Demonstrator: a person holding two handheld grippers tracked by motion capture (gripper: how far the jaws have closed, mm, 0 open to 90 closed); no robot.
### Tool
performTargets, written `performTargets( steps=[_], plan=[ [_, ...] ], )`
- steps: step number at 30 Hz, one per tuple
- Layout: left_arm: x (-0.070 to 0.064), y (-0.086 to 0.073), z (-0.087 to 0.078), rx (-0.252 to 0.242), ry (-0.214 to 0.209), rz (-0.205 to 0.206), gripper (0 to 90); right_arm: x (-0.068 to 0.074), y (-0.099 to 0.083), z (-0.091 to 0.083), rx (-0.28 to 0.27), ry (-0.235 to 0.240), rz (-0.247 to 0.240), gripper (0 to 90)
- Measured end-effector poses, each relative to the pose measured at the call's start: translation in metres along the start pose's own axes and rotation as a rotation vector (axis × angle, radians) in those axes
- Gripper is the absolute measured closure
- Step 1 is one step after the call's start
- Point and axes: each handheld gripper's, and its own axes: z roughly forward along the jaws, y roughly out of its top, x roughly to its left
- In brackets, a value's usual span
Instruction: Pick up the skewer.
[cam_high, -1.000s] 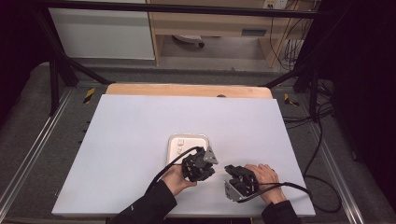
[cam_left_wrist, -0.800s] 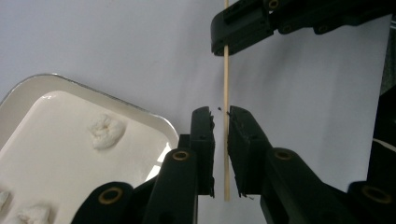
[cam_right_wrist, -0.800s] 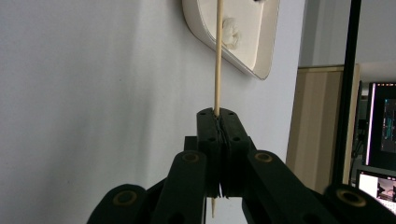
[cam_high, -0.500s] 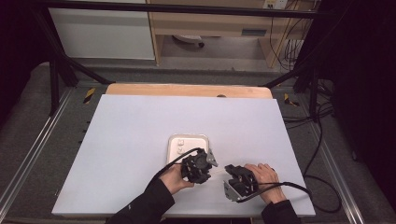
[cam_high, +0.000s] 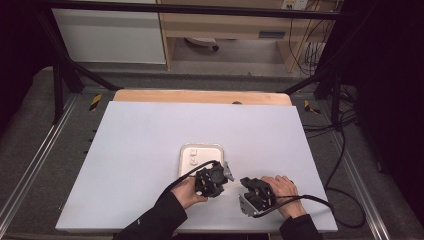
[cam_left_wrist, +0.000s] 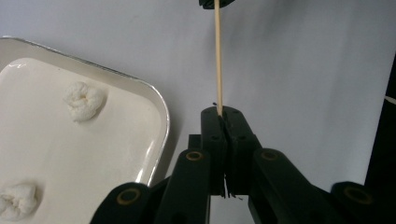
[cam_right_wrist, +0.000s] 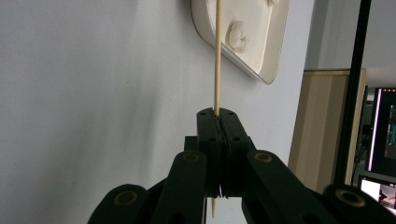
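Each gripper clamps a thin wooden skewer between closed jaws, stick pointing forward — a hold suited to spearing. The left gripper (cam_high: 218, 176) sits at the near right corner of the white tray (cam_high: 186, 150), its skewer (cam_left_wrist: 217, 56) running out over the bare desk (cam_high: 140, 145) beside the rim. The right gripper (cam_high: 252, 192) rests near the desk's front edge; its skewer (cam_right_wrist: 217, 56) points toward the tray. Count — two skewers, two grippers, one tray, two white lumps (cam_left_wrist: 84, 100) on it.

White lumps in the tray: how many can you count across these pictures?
2. In the left gripper view, one white lump lies mid-tray, the other near the bottom edge; more may be hidden.
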Motion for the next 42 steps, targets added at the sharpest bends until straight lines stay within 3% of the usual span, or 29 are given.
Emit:
performTargets(
  steps=[11, 17, 18, 19, 20, 21, 22, 26, 27, 28, 29, 31, 32, 33, 34, 35, 37, 38, 42],
  plan=[
    [0.0, -0.003, 0.002, 0.007, 0.01, -0.001, 88.8, 0.001, 0.002, 0.001, -0.002, 0.006, 0.003, 89.1],
    [-0.001, -0.004, 0.001, -0.007, 0.025, 0.002, 88.8, 0.0, 0.002, -0.001, -0.003, -0.003, 0.044, 86.0],
    [0.0, -0.005, 0.0, -0.004, 0.027, 0.002, 88.8, -0.003, 0.0, -0.002, -0.007, -0.002, 0.081, 77.3],
    [0.0, -0.005, -0.001, 0.0, 0.032, 0.002, 88.8, -0.004, 0.0, -0.003, -0.01, -0.001, 0.114, 73.8],
    [0.0, -0.006, -0.001, -0.008, 0.032, -0.002, 88.8, -0.004, 0.0, -0.003, -0.01, -0.001, 0.114, 73.8],
    [0.001, -0.008, -0.002, -0.015, 0.036, -0.006, 88.8, -0.008, -0.003, -0.005, -0.019, 0.007, 0.182, 67.4],
    [0.003, -0.011, -0.003, -0.025, 0.036, -0.013, 88.7, -0.01, -0.005, -0.006, -0.028, 0.011, 0.205, 64.3],
    [0.005, -0.016, -0.006, -0.04, 0.036, -0.028, 88.7, -0.016, -0.014, -0.01, -0.072, 0.067, 0.392, 51.4],
    [0.006, -0.018, -0.007, -0.041, 0.04, -0.032, 88.7, -0.018, -0.017, -0.011, -0.085, 0.072, 0.423, 48.5],
    [0.008, -0.02, -0.008, -0.042, 0.044, -0.037, 88.7, -0.018, -0.017, -0.011, -0.085, 0.072, 0.423, 48.5],
    [0.009, -0.023, -0.009, -0.047, 0.048, -0.043, 88.7, -0.019, -0.023, -0.013, -0.124, 0.094, 0.516, 44.9],
    [0.011, -0.028, -0.012, -0.048, 0.06, -0.06, 88.6, -0.02, -0.028, -0.014, -0.148, 0.112, 0.602, 41.4],
    [0.012, -0.03, -0.013, -0.051, 0.065, -0.067, 88.6, -0.022, -0.031, -0.014, -0.151, 0.127, 0.647, 34.0],
    [0.013, -0.033, -0.014, -0.059, 0.063, -0.076, 88.6, -0.022, -0.031, -0.014, -0.151, 0.127, 0.647, 34.0],
    [0.014, -0.035, -0.015, -0.067, 0.062, -0.085, 88.6, -0.023, -0.037, -0.014, -0.148, 0.156, 0.734, 29.4],
    [0.014, -0.038, -0.016, -0.073, 0.065, -0.093, 88.6, -0.023, -0.037, -0.014, -0.148, 0.156, 0.734, 29.4],
    [0.015, -0.043, -0.019, -0.089, 0.069, -0.106, 88.6, -0.022, -0.044, -0.012, -0.14, 0.169, 0.815, 22.2],
    [0.016, -0.045, -0.02, -0.094, 0.071, -0.114, 88.6, -0.022, -0.044, -0.012, -0.14, 0.169, 0.815, 22.2],
    [0.018, -0.055, -0.025, -0.127, 0.082, -0.145, 88.6, -0.02, -0.052, -0.006, -0.092, 0.215, 0.924, 12.4]
  ],
)
